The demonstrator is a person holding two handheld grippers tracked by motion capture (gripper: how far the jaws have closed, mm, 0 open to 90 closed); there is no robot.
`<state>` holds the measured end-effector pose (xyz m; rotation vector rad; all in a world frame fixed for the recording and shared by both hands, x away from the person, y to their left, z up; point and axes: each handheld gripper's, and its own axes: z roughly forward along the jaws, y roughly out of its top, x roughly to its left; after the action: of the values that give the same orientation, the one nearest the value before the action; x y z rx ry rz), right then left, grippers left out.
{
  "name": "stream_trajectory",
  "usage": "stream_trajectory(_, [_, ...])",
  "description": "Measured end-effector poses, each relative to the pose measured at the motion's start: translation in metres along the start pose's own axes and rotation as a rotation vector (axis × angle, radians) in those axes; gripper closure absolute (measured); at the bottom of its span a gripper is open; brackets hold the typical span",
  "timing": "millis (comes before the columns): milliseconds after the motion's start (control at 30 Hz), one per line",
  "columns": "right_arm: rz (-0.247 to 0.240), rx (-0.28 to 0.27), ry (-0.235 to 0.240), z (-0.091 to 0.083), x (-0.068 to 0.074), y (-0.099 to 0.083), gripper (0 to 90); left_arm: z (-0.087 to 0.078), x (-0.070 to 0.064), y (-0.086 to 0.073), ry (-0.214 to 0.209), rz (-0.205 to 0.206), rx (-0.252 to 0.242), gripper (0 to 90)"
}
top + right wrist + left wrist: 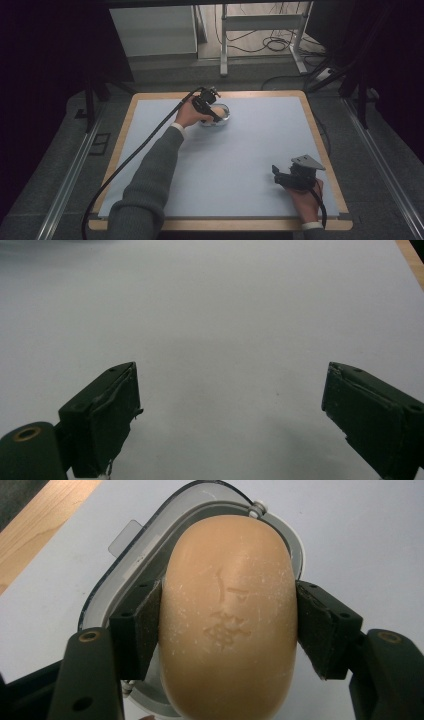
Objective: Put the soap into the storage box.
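- The left gripper is at the far middle of the pale blue mat, reached out from a grey-sleeved forearm that crosses the mat from the near edge.
- In the left gripper view its two black jaws are clamped on a tan oval bar of soap, one pad pressed against each long side of the bar.
- The soap has a faint embossed mark in the middle of its top face and fine white specks over its surface.
- Under and behind the soap sits an oval soap dish with a pale rim and a darker inner wall; a small clear tab juts from its outer edge, and a little metal fitting shows at its far end.
- Whether the soap rests in the dish or is held just above it cannot be told.
- In the high view the dish rests on the mat well inside the wooden border of the table.
- The right gripper is at the near right part of the mat, well apart from the soap, with a grey three-cornered plate on top and the hand behind it.
- In the right gripper view its jaws stand wide apart with nothing between them, over bare mat.
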<state>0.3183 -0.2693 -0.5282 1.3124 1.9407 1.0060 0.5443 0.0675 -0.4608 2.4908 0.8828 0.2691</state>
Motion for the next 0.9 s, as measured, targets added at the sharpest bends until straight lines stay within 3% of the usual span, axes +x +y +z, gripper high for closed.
stream_trajectory(167, [0.001, -0.002, 0.0, 0.0, 0.0, 0.0, 8.6, -0.011, -0.002, 0.002, -0.013, -0.012, -0.042, 29.5])
stream_trajectory(533, [-0.007, -0.001, -0.01, 0.0, 0.001, 0.0, 8.6, -0.029, -0.016, -0.006, 0.01, 0.035, -0.042, 24.7])
stream_trajectory(900, [-0.008, 0.0, -0.012, 0.0, 0.001, 0.0, 8.6, -0.054, -0.028, -0.033, 0.022, 0.028, -0.09, 23.1])
